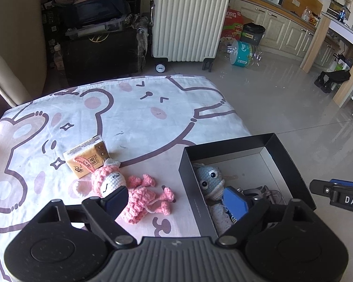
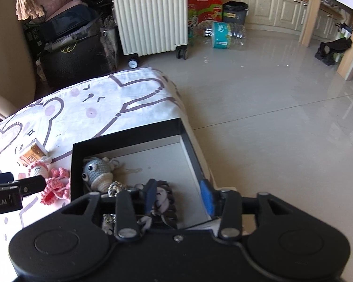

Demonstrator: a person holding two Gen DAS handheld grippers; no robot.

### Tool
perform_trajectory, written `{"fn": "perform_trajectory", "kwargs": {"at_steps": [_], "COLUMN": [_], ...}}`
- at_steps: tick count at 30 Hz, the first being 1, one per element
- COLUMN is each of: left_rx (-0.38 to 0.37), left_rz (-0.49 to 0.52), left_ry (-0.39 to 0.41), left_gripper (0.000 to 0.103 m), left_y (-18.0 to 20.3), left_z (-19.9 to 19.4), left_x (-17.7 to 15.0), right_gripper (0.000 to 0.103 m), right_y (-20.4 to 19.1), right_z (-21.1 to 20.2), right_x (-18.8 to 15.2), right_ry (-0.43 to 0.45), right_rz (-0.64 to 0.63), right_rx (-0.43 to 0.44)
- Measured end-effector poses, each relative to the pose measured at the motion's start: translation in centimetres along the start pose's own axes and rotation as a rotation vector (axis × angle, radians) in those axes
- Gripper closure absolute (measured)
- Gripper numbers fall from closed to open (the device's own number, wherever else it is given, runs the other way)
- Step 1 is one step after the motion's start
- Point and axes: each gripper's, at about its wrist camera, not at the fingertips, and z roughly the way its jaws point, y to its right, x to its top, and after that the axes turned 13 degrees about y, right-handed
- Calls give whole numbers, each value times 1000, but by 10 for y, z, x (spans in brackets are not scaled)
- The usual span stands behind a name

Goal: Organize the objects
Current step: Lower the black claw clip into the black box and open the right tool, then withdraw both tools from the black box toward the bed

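Observation:
A black open box [image 1: 291, 162] [image 2: 134, 138] sits at the table's right edge. Inside lie a grey crocheted doll [image 1: 210, 181] [image 2: 97, 171] and a grey knitted item with a chain [image 2: 163, 197]. A pink crocheted doll [image 1: 131, 192] [image 2: 55, 185] lies on the cloth left of the box, next to an orange tissue pack [image 1: 88, 156] [image 2: 31, 156]. My left gripper [image 1: 176, 199] is open and empty, one finger over the pink doll, the other over the box. My right gripper [image 2: 178, 197] is open and empty over the box's near right part.
The table carries a white cloth with bear drawings [image 1: 129, 108]. Beyond it stand a white suitcase [image 1: 188, 21], dark bags and boxes [image 1: 98, 47], a bin [image 1: 253, 33] and kitchen cabinets [image 1: 287, 28]. Tiled floor [image 1: 282, 103] lies to the right.

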Motion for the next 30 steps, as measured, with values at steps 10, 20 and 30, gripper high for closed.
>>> {"fn": "perform_trajectory", "kwargs": {"at_steps": [10,20,30], "left_rx": [25,35,31], "left_rz": [-1,17,31], "left_ry": [-2,-3,-3], "left_gripper": [0,0,0], "left_y": [-2,-2,-1], "left_z": [-2,-2,0], "left_x": [-3,-6,-8], "right_gripper": [30,0,0], "right_y": [6,2,9], "right_z": [-13,-17,-19], "right_x": [-3,-5,-6], "right_ry": [43,88,95], "right_rz": [-4,-56,-37], "right_rx": [-39,-67,-74]}}
